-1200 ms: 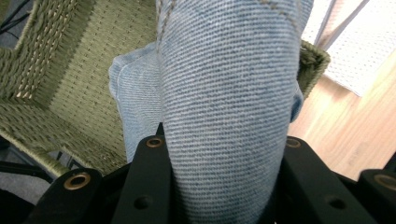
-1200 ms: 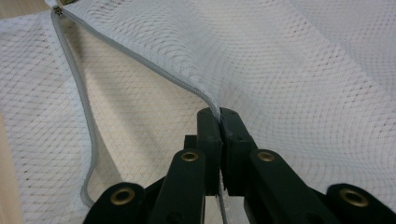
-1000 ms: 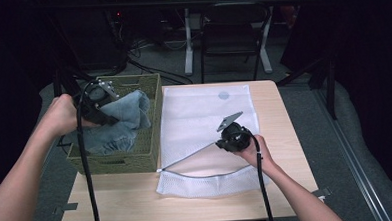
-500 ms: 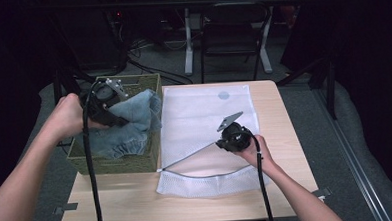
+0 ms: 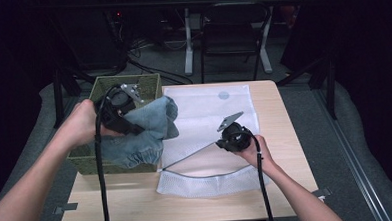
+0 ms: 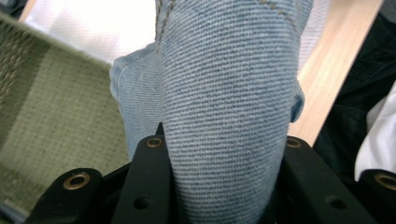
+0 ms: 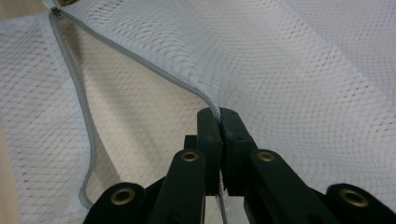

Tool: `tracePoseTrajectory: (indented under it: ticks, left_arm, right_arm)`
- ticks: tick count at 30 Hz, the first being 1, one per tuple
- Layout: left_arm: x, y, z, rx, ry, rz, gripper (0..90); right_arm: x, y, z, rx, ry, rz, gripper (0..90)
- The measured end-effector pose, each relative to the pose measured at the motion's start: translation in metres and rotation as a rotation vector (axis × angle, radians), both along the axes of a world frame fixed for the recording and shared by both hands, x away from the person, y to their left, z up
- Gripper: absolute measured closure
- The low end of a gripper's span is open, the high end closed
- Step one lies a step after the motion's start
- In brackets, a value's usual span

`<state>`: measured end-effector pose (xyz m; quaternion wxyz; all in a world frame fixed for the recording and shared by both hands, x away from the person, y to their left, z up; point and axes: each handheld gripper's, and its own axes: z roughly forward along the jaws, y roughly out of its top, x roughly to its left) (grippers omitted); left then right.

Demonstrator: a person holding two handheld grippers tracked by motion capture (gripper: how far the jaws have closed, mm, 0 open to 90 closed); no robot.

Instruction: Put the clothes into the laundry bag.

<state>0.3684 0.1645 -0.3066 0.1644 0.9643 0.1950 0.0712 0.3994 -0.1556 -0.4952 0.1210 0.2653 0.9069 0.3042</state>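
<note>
A white mesh laundry bag [image 5: 209, 115] lies flat on the table with its zipped mouth toward the front. My right gripper [image 7: 219, 116] is shut on the upper zipper edge [image 7: 140, 60] of the mesh laundry bag [image 7: 303, 70], holding the mouth open; the right gripper [image 5: 224, 139] sits over the bag's middle. A light blue denim garment [image 5: 145, 130] hangs over the right rim of the green woven basket [image 5: 128, 83]. My left gripper [image 5: 129, 124] is shut on this denim garment [image 6: 224, 107], whose fold fills the space between the jaws.
The green basket wall [image 6: 51, 116] stands at the table's left side. Bare wooden tabletop [image 5: 138, 203] runs along the front edge. A chair [image 5: 233, 34] and another table's legs stand on the floor beyond the far edge.
My left gripper has lifted the denim garment out of the basket and carried it right, over the basket's rim toward the bag. The right gripper has stayed put, holding the bag's edge.
</note>
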Motion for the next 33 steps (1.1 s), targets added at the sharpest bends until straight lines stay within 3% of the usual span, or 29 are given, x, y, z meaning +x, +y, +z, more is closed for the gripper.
tracePoseTrajectory:
  ticks: [4, 8, 16, 24, 28, 33]
  left_arm:
    - [-0.007, -0.014, -0.006, -0.004, 0.023, -0.038, 69.7]
    - [-0.014, -0.031, -0.016, 0.018, 0.048, -0.074, 69.7]
    - [-0.014, -0.048, -0.033, 0.022, 0.093, -0.102, 69.6]
    - [-0.015, -0.065, -0.051, -0.020, 0.146, -0.120, 69.6]
    - [-0.014, -0.072, -0.067, -0.030, 0.192, -0.127, 69.5]
    - [-0.010, -0.078, -0.100, -0.032, 0.247, -0.131, 69.3]
  right_arm:
    - [0.000, 0.000, 0.000, 0.003, -0.002, -0.003, 88.0]
    - [-0.001, -0.001, 0.001, 0.013, -0.007, -0.004, 88.0]
    - [-0.002, -0.002, 0.003, 0.018, -0.013, -0.010, 88.0]
    - [-0.002, -0.002, 0.003, 0.021, -0.010, -0.018, 88.0]
    - [-0.002, -0.002, 0.003, 0.024, -0.009, -0.014, 87.9]
    - [-0.002, -0.003, 0.003, 0.025, -0.011, -0.013, 87.9]
